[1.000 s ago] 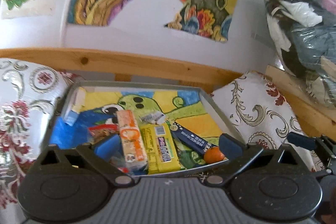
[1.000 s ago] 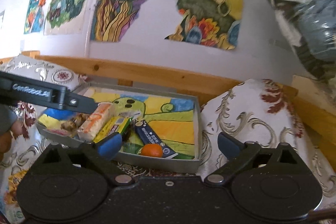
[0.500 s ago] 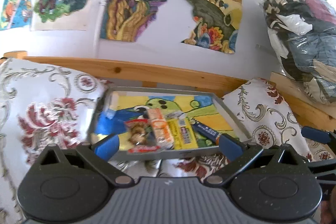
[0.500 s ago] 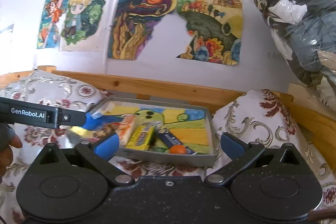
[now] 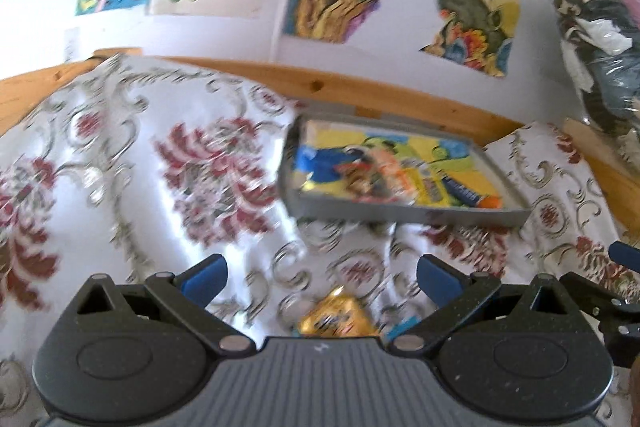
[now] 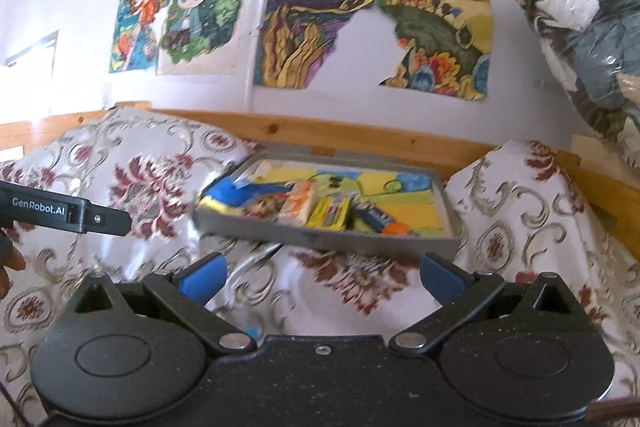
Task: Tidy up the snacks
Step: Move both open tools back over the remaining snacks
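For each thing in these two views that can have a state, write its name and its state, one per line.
Left gripper: open, empty, above the cloth.
Right gripper: open, empty.
Tray: on the cloth, uncovered, holding several snacks.
Orange bar: lying in the tray.
Yellow pack: lying in the tray.
Gold packet: outside the tray, on the cloth by the left gripper.

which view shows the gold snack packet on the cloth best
The left wrist view: the gold snack packet lies on the patterned cloth just ahead of the open left claw, though blurred. The right wrist view does not show it; its own claw body covers that area.
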Available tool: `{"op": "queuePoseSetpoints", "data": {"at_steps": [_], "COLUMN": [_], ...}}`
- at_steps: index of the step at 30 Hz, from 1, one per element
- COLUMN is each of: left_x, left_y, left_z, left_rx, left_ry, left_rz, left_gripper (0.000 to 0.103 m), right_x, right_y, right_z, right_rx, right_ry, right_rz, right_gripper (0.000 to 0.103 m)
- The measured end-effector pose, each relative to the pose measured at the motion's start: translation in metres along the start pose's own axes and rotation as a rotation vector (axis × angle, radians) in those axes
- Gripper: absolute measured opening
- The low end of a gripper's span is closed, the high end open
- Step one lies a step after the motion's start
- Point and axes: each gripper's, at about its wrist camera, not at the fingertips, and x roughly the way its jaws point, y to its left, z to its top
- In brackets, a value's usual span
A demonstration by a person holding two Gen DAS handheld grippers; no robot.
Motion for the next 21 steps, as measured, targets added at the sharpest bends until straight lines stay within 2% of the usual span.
{"op": "queuePoseSetpoints", "data": {"at_steps": [10,18,21], "left_x": [-0.016,0.000,0.006], "left_y": [0.025,0.041,0.042], "left_z": [-0.031,-0.060,-0.062], "left_rx": [-0.023,-0.013,-0.010], "left_ry": [0.066,0.203,0.219], "left_rz": [0.043,0.046,0.044], "left_gripper": [0.103,0.103,0.103], "right_x": [-0.013,-0.016,-0.012], "right_y": [0.029,0.046,0.052], "right_z": [-0.020,-0.036,-0.043], "right_rx": [-0.032,-0.033,-0.029], "right_ry": [0.113,0.198,0.231], "right_rz": [0.054,0.066,0.074], "right_gripper": [0.102,0.102,0.102]}}
